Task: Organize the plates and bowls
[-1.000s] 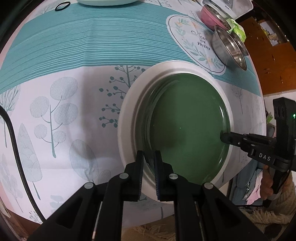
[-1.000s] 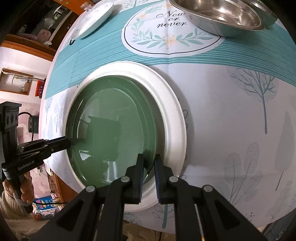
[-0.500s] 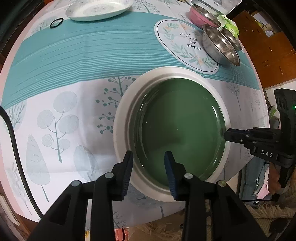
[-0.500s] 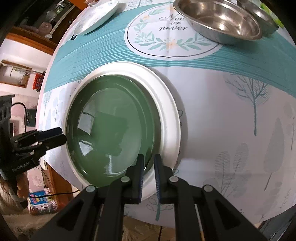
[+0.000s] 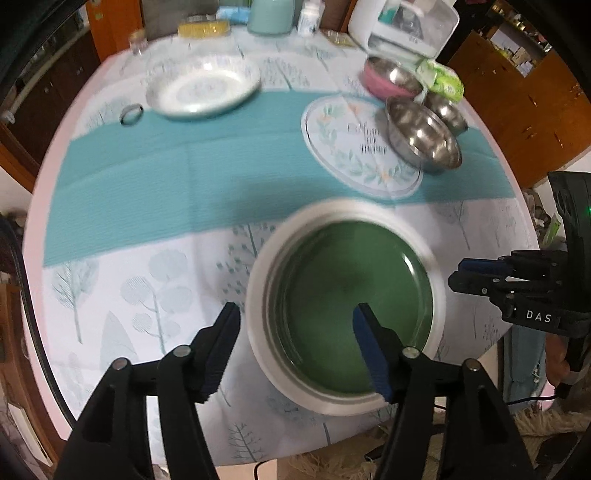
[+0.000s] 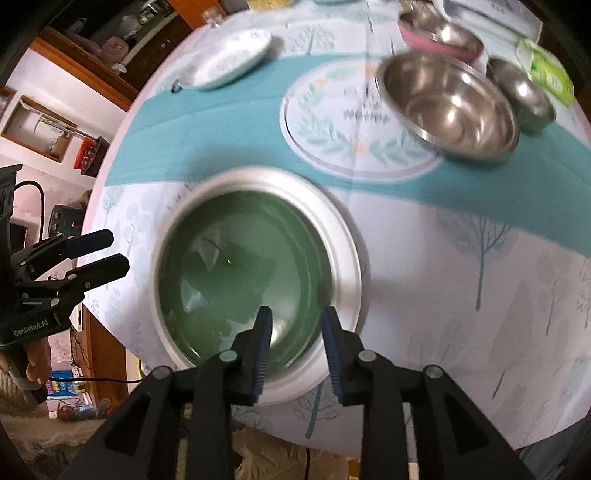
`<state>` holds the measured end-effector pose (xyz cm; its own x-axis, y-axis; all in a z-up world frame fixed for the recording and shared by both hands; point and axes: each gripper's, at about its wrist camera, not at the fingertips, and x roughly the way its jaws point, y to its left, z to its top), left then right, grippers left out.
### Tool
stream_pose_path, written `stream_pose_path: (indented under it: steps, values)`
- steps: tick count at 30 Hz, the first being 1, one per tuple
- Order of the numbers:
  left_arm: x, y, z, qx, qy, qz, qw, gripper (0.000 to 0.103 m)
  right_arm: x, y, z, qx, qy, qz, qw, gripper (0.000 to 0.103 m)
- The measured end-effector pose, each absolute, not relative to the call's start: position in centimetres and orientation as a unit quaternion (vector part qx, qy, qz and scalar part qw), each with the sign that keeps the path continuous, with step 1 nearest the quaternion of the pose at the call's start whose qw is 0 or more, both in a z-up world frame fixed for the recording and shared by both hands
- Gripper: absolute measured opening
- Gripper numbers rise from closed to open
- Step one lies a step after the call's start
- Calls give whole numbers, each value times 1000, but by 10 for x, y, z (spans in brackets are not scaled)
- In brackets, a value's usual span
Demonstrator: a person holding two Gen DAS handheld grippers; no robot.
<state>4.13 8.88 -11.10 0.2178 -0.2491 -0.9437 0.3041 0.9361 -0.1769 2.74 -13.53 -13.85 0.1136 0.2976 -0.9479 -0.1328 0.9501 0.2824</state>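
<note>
A green plate (image 5: 354, 310) lies inside a larger white plate (image 5: 258, 295) near the table's front edge; both also show in the right wrist view, green plate (image 6: 243, 273) and white plate (image 6: 347, 258). My left gripper (image 5: 295, 314) is open and empty, raised above the plates' near rim. My right gripper (image 6: 295, 321) is open and empty, raised above the opposite rim, and it shows in the left wrist view (image 5: 461, 275). A white patterned dish (image 5: 201, 86), a large steel bowl (image 5: 424, 136), a small steel bowl (image 5: 445, 110) and a pink bowl (image 5: 389, 79) stand farther back.
The round table carries a teal-and-white cloth (image 5: 184, 177). A black hair band (image 5: 131, 114) lies beside the patterned dish. A green packet (image 5: 443, 79), a white appliance (image 5: 402, 26), a mint jar (image 5: 271, 14) and small items crowd the back edge.
Both grippers have let go of the stacked plates, opened wide and pulled back and up. The plates stay on the table.
</note>
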Motion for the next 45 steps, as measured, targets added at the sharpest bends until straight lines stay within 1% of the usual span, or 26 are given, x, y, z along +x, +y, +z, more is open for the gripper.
stream_pose_path:
  steps: [5, 8, 15, 21, 28, 32, 36, 39, 45]
  values:
    - [50, 98, -80, 21, 563, -161, 810, 68, 42, -134, -110, 45, 623, 151, 766, 28]
    - [60, 108, -60, 21, 541, -144, 829, 73, 52, -134, -94, 33, 607, 155, 779, 28]
    - [92, 130, -24, 29, 496, -108, 861, 73, 86, -130, -61, -11, 567, 160, 808, 28]
    - [127, 143, 4, 52, 457, -74, 885, 76, 133, -133, -37, -45, 533, 151, 831, 28]
    - [186, 154, 21, 63, 435, -49, 897, 76, 206, -138, -22, -37, 519, 148, 841, 28]
    - [223, 158, 11, 54, 444, -40, 893, 76, 249, -139, -25, -13, 519, 154, 841, 28]
    - [259, 163, -13, 46, 466, -29, 883, 76, 288, -133, -39, 2, 532, 160, 832, 28]
    - [284, 166, -40, 40, 490, -20, 870, 76, 317, -123, -60, 15, 549, 172, 818, 28]
    - [318, 174, -98, 11, 542, -11, 840, 76, 348, -101, -109, 26, 589, 181, 787, 28]
